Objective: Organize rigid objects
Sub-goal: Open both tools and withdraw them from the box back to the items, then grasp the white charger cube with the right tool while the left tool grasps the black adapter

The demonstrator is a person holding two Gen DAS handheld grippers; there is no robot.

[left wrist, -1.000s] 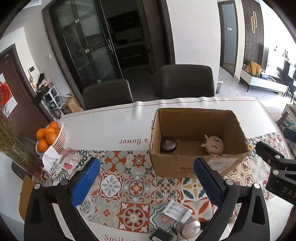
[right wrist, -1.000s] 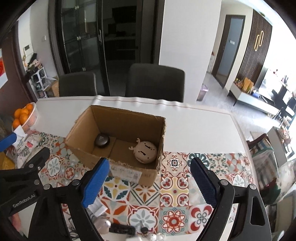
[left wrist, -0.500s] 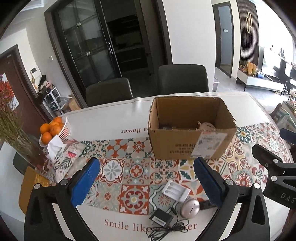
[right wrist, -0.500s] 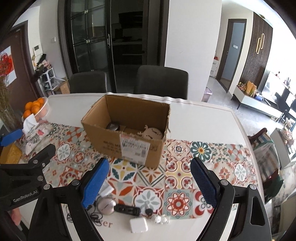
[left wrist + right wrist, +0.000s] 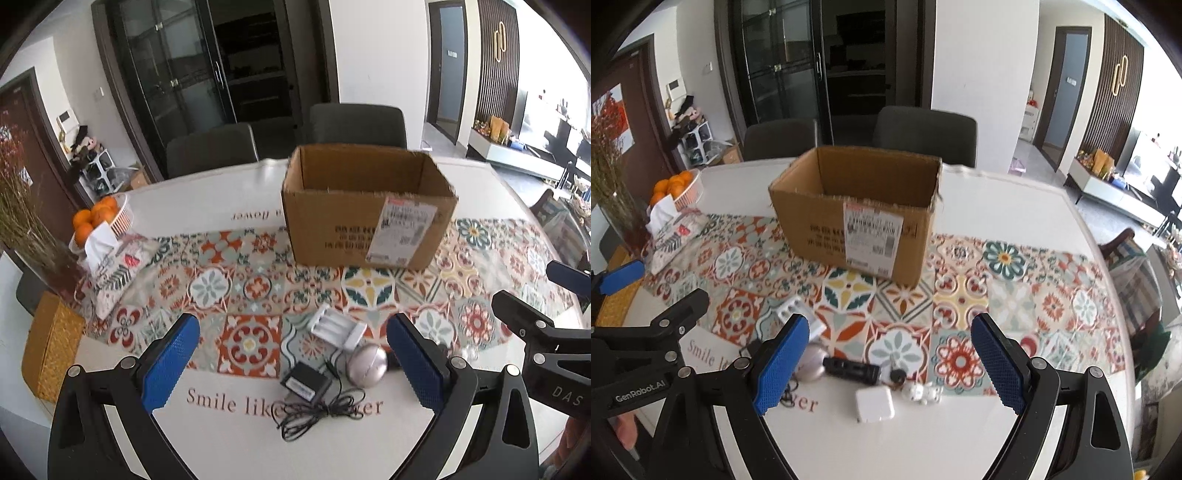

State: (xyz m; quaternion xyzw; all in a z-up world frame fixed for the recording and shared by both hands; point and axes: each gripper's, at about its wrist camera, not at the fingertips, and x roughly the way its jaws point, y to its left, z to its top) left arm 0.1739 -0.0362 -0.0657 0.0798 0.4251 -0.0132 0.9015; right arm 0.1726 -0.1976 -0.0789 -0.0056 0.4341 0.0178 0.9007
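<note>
An open cardboard box (image 5: 365, 210) stands on the patterned table runner; it also shows in the right wrist view (image 5: 857, 214). Its inside is hidden from here. In front of it lie a white battery charger (image 5: 338, 326), a silver round device (image 5: 367, 365), a black adapter with a tangled cable (image 5: 306, 382), a black bar-shaped object (image 5: 851, 369), a white square charger (image 5: 873, 404) and a small white figurine (image 5: 921, 393). My left gripper (image 5: 291, 365) is open and empty above the adapter. My right gripper (image 5: 886, 367) is open and empty above the black bar.
A basket of oranges (image 5: 101, 218), a tissue pouch (image 5: 110, 258) and a vase of dried stems (image 5: 33, 240) stand at the left. A yellow woven box (image 5: 51, 354) sits at the left edge. Two dark chairs (image 5: 356, 122) stand behind the table.
Both grippers have pulled back and down from above the box toward the near table edge. The box interior has dropped out of sight and the small objects in front came into view.
</note>
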